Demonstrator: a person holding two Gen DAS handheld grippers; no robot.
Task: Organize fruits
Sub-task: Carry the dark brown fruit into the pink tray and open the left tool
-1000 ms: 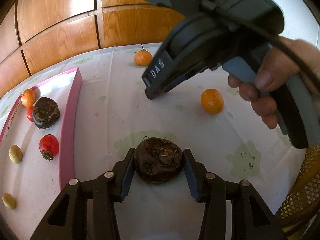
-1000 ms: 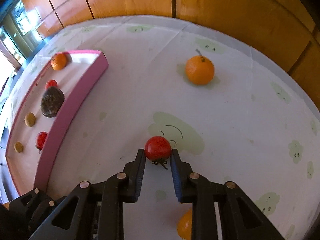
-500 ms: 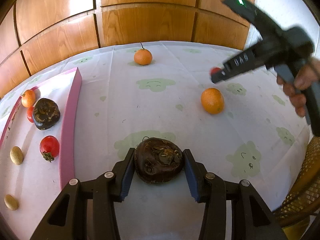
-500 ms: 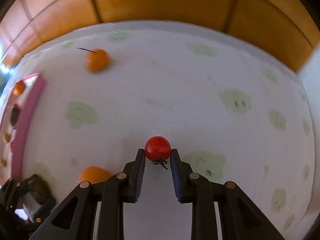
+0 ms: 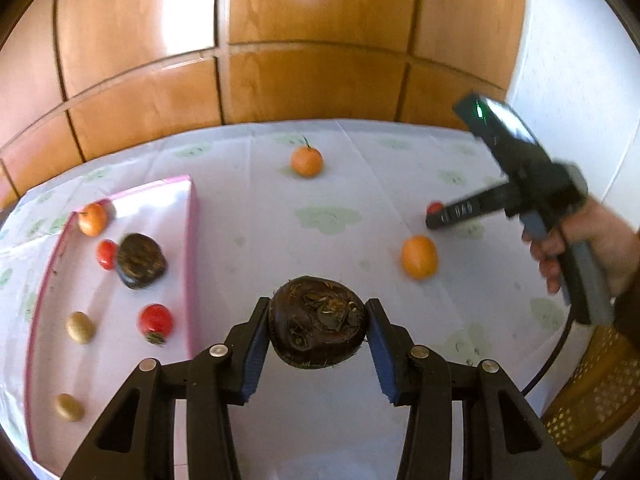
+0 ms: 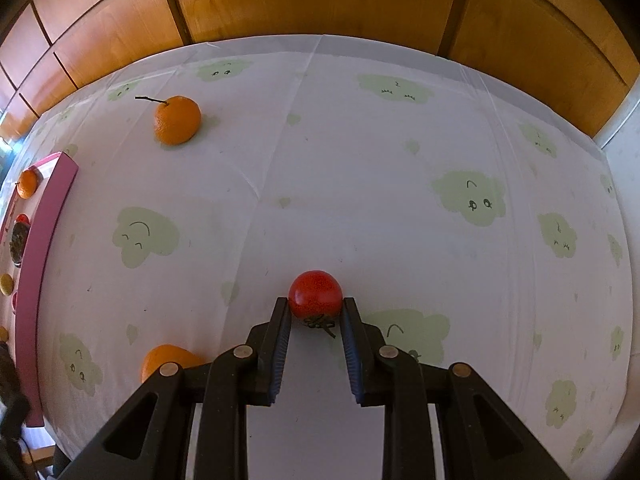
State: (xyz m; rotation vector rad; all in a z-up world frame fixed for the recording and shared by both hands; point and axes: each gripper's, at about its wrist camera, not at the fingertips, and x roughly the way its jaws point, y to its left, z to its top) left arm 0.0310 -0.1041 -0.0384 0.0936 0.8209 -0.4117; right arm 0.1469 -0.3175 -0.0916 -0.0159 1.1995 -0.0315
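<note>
Fruits lay scattered over a broad surface (image 6: 360, 168) covered with a smooth white cloth printed with pale green smiling clouds, backed by glossy orange-brown wooden wall panels (image 5: 304, 80). At the left of the surface stood a shallow pink-walled tray (image 5: 191, 248), its white floor holding a small orange, two red tomatoes, a dark rough-skinned fruit and two small tan ovals. The left gripper (image 5: 318, 332) clamped a dark brown, wrinkled, roundish fruit (image 5: 318, 328) between its blue ribbed pads, above the cloth just right of the tray. Two oranges rested loose on the cloth: a stemmed one (image 6: 177, 119) near the far edge and a smooth one (image 5: 419, 257) nearer the middle. The right gripper (image 6: 315, 308), held in a person's hand (image 5: 588, 248), was closed on a glossy round red tomato (image 6: 315, 294) with its green calyx turned towards the camera, low over the right side of the surface. A woven wicker chair (image 5: 592, 400) showed at the right edge.
</note>
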